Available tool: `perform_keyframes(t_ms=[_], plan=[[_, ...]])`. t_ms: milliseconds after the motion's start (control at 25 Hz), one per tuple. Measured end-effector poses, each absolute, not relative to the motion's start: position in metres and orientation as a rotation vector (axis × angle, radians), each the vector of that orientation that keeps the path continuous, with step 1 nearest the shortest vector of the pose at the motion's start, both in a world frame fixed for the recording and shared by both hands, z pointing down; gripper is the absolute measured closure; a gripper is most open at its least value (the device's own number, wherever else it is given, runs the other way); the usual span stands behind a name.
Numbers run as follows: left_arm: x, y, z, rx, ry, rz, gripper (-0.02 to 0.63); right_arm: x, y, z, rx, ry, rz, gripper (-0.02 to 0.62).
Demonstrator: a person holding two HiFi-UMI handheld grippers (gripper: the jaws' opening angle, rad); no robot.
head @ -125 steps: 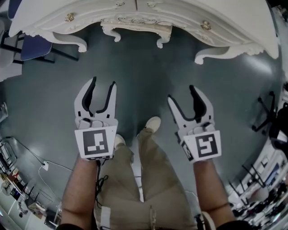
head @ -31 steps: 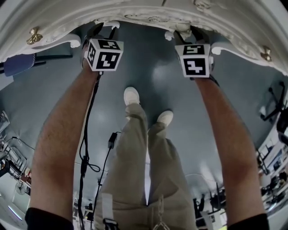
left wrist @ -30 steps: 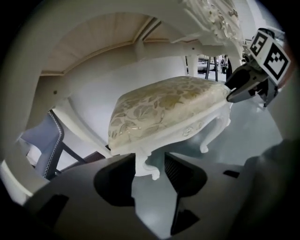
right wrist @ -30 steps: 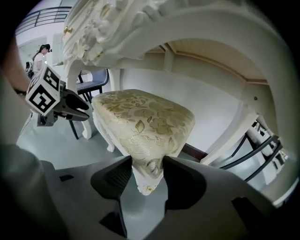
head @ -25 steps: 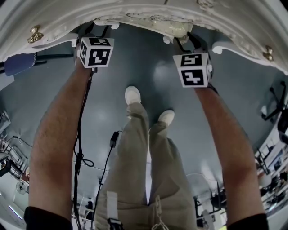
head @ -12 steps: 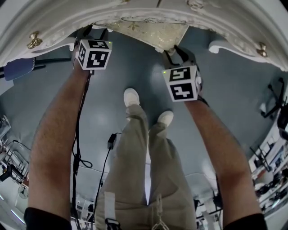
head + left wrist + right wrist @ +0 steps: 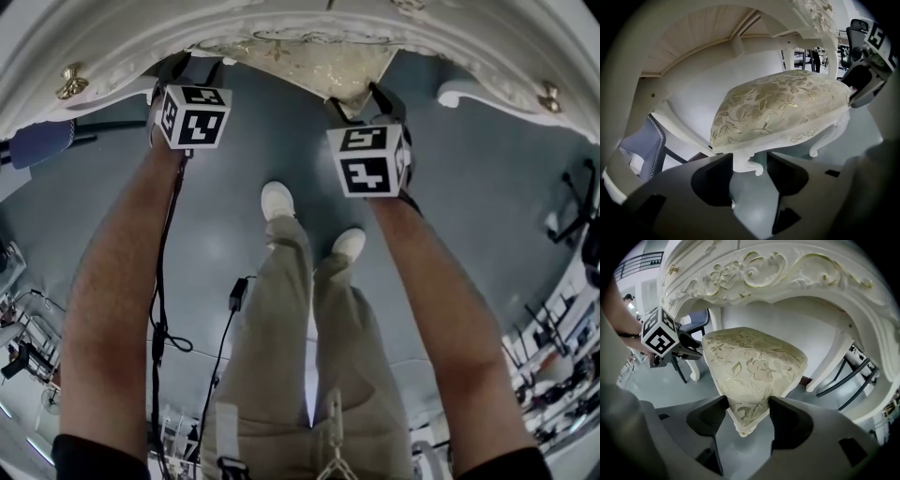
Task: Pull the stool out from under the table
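Observation:
A white carved stool with a gold floral cushion [image 7: 309,61] sits partly under the ornate white table [image 7: 112,37], its near corner poking out. In the left gripper view the cushion [image 7: 783,108] fills the middle. My left gripper [image 7: 749,161] stands open around the stool's scrolled front leg, with a gap on one side. In the right gripper view my right gripper [image 7: 747,404] straddles the cushion's near corner [image 7: 754,362]. Its jaws have just been opening, and the corner is still between them. In the head view the left gripper [image 7: 195,70] and right gripper [image 7: 361,101] reach under the table's edge.
The table's carved apron [image 7: 754,268] and underside [image 7: 693,37] hang low over the stool. A blue chair [image 7: 642,150] stands to the left, black chair legs [image 7: 848,380] to the right. The person's shoes [image 7: 277,199] and a trailing cable [image 7: 234,291] are on the grey floor.
The stool's right corner has swung out from under the table. The right gripper moved left and toward the person with it. The left gripper stayed put. Five seconds ago both were well back.

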State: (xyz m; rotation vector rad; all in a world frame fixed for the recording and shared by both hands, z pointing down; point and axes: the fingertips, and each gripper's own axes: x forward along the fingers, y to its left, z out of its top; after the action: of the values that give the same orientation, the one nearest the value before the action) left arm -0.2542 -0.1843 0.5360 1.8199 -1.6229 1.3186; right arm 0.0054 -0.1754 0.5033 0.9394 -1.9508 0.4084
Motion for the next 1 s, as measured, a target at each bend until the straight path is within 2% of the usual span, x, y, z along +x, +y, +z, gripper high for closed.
perform_keyframes(t_ms=[240, 520, 680, 880, 1000], plan=[[-0.261, -0.18, 0.533, 1.816, -1.628, 1.32, 0.394, 0.037, -0.194, 0.514, 0.947, -1.951, 0.521, 0.313], [-0.27, -0.183, 0.529, 1.81, -1.647, 1.265, 0.385, 0.074, -0.233, 0.507, 0.965, -1.896, 0.372, 0.339], [-0.254, -0.203, 0.525, 1.89, -1.596, 1.263, 0.379, 0.073, -0.237, 0.508, 0.931, -1.915, 0.364, 0.339], [-0.242, -0.213, 0.536, 1.907, -1.499, 1.422, 0.379, 0.074, -0.239, 0.511, 0.894, -1.927, 0.367, 0.337], [-0.238, -0.217, 0.538, 1.89, -1.504, 1.381, 0.379, 0.07, -0.236, 0.509, 0.887, -1.929, 0.358, 0.337]])
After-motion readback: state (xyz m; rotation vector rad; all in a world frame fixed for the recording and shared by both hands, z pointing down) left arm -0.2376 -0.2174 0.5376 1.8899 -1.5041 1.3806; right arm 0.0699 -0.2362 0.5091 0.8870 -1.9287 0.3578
